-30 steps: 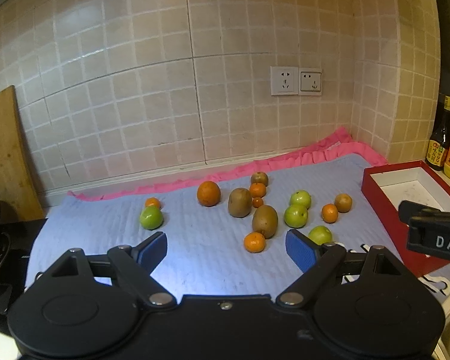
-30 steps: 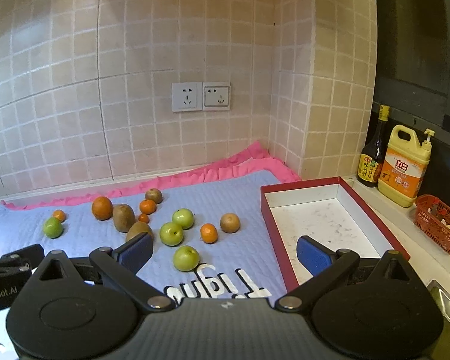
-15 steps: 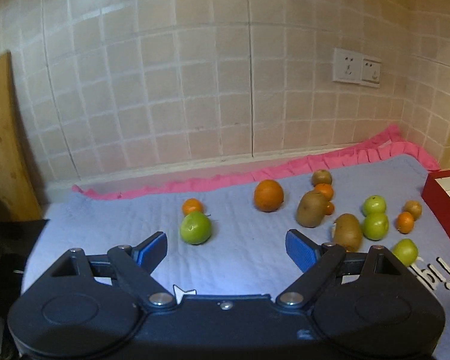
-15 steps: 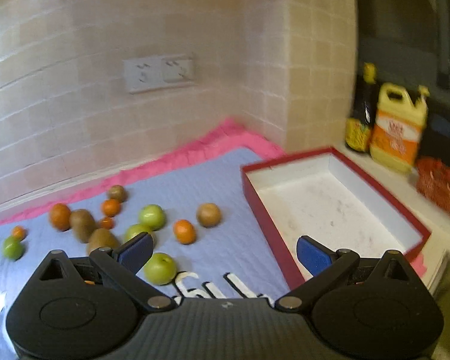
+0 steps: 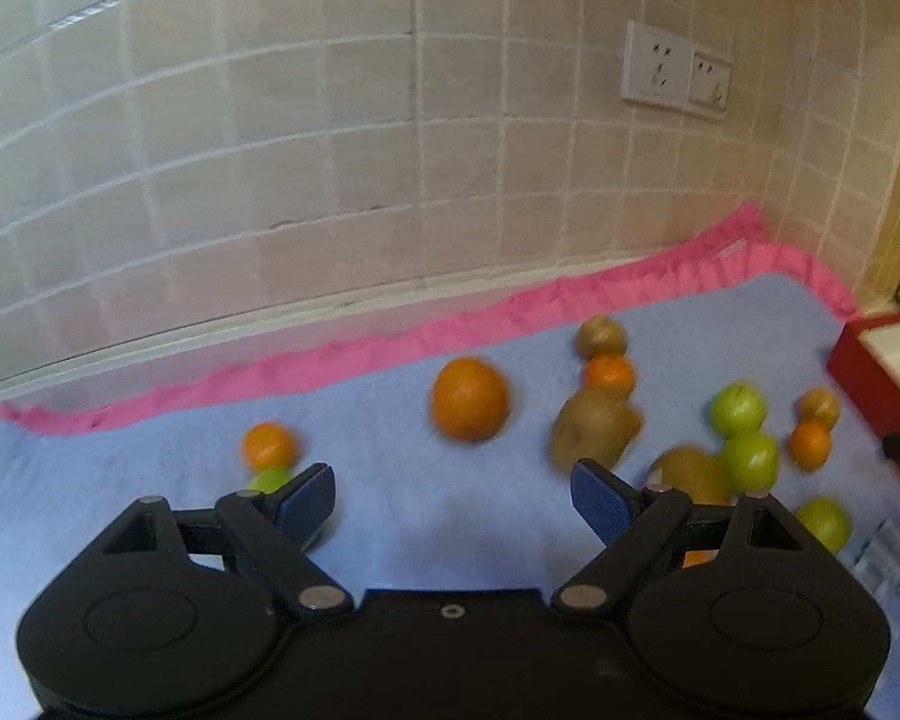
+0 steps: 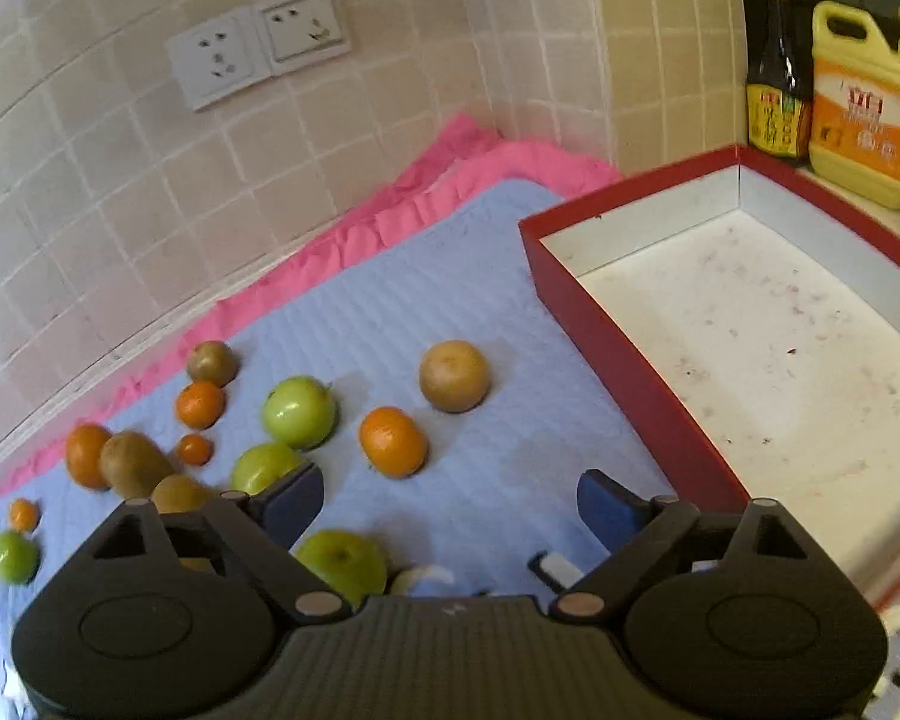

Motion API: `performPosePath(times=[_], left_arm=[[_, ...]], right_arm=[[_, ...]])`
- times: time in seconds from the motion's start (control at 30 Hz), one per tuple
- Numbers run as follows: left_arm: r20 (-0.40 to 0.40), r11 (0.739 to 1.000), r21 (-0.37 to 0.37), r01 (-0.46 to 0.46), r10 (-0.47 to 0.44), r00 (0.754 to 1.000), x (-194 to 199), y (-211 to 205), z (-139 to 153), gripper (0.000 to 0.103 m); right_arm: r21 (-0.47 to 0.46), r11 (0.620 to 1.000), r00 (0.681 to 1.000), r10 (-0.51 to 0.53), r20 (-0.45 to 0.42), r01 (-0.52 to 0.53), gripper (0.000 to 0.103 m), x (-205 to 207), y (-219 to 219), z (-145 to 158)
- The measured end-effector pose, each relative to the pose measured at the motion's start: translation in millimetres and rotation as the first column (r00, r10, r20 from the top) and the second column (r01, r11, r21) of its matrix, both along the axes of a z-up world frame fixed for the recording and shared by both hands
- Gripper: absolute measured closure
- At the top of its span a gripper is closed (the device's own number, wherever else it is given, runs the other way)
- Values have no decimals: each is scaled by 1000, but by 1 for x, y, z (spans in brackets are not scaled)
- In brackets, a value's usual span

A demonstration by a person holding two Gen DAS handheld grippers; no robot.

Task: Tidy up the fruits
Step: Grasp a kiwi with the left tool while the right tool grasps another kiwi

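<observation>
Okay, both my claws are spread wide with nothing between the pads. Left claw [image 5: 453, 489] hangs low over the blue quilted mat [image 5: 390, 480] on the worktop; view is motion-blurred. Right claw [image 6: 444, 501] hangs over the mat's right part, next to the red box [image 6: 624, 360].

Fruit, all loose on the mat, none in the box:
- large orange [image 5: 469, 399] ahead of the left claw, toward the pink frilled edge [image 5: 330, 360]
- small mandarin [image 5: 269, 446] left of it, with a green apple [image 5: 267, 482] just in front, partly hidden behind my left pad
- kiwi [image 5: 594, 429] right of the orange, second kiwi [image 5: 690, 474] nearer, behind the right pad
- in the right view: mandarin [image 6: 393, 441] just ahead between the pads, brown round fruit [image 6: 453, 375] beyond it toward the box, two green apples [image 6: 299, 412] [image 6: 264, 467] to the left, another green apple [image 6: 342, 564] tucked under the claw body

Red box has a white, speckled inside [image 6: 750, 324] and sits at the mat's right edge. Behind it: dark sauce bottle [image 6: 774, 60] and yellow detergent jug [image 6: 864, 102] against the tiled wall. Double socket [image 6: 258, 48] on the wall.
</observation>
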State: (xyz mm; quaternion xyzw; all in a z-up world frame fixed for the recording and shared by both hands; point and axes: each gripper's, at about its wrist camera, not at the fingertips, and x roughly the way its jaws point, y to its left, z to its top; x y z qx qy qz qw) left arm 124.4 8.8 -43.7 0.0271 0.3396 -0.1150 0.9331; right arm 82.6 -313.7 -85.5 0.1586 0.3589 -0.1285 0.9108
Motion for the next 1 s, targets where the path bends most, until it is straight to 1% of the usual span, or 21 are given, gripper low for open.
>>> performPosePath(times=[0.03, 0.07, 0.13, 0.17, 0.2, 0.23, 0.27, 0.3, 0.33, 0.37, 0.43, 0.5, 0.53, 0.57, 0.6, 0.73, 0.8, 0.87, 0.93, 1.0], left_arm=[[-17, 1000, -14, 23, -23, 1000, 10, -5, 0, 1], [-37, 999, -12, 45, -46, 998, 21, -14, -2, 1], [-44, 997, -10, 81, -82, 996, 37, -30, -8, 1], [-57, 995, -21, 99, -100, 993, 45, -38, -12, 1], [-76, 993, -37, 109, -112, 991, 52, -43, -16, 2], [-94, 990, -66, 122, -127, 987, 60, -49, -20, 4], [-107, 987, -93, 134, -144, 984, 67, -53, -24, 7], [-122, 983, -112, 143, -156, 980, 71, -57, -27, 13], [-138, 981, -125, 151, -168, 976, 76, -60, -31, 14], [-147, 979, -126, 158, -176, 973, 80, -65, -35, 14], [-162, 981, -112, 160, -177, 971, 87, -73, -43, 17], [-174, 980, -113, 164, -182, 968, 93, -78, -48, 19], [-182, 979, -117, 164, -184, 966, 96, -80, -50, 25], [-192, 979, -119, 164, -185, 964, 99, -82, -53, 29], [-201, 978, -121, 167, -189, 961, 101, -83, -55, 33], [-218, 978, -123, 165, -189, 957, 107, -85, -63, 35], [-226, 979, -126, 160, -185, 956, 110, -85, -66, 35], [-236, 979, -131, 154, -182, 955, 112, -85, -70, 35], [-243, 981, -128, 148, -176, 954, 114, -85, -74, 36], [-245, 981, -128, 147, -175, 954, 115, -86, -77, 37]], right_arm=[[-28, 1000, 1000, -5, -10, 5, 10, 7, 1, -2], [-34, 999, 1000, -8, -20, 8, 10, 14, 0, -5], [7, 1000, 999, -11, -30, 12, 12, 26, -5, -10], [25, 1000, 999, -17, -33, 17, 20, 32, -9, -12], [29, 999, 999, -23, -38, 24, 25, 38, -11, -14], [26, 999, 999, -31, -42, 32, 33, 44, -13, -15], [23, 999, 998, -42, -44, 43, 35, 51, -16, -17], [31, 998, 998, -50, -47, 51, 36, 56, -18, -19], [46, 997, 997, -53, -51, 56, 41, 62, -20, -21], [57, 997, 997, -54, -56, 57, 45, 68, -21, -23], [51, 997, 996, -56, -62, 60, 46, 78, -19, -27], [41, 997, 996, -57, -66, 60, 46, 89, -15, -32], [35, 997, 995, -60, -73, 63, 51, 93, -14, -35], [37, 997, 995, -64, -77, 67, 58, 97, -14, -38], [41, 997, 995, -68, -78, 72, 58, 100, -14, -41], [-1, 995, 993, -96, -65, 96, 58, 108, -13, -44], [-20, 993, 990, -113, -79, 112, 55, 113, -15, -47], [-10, 991, 987, -133, -89, 133, 53, 116, -20, -51], [20, 989, 986, -148, -74, 150, 53, 116, -26, -55], [11, 989, 988, -146, -58, 147, 54, 117, -28, -56]])
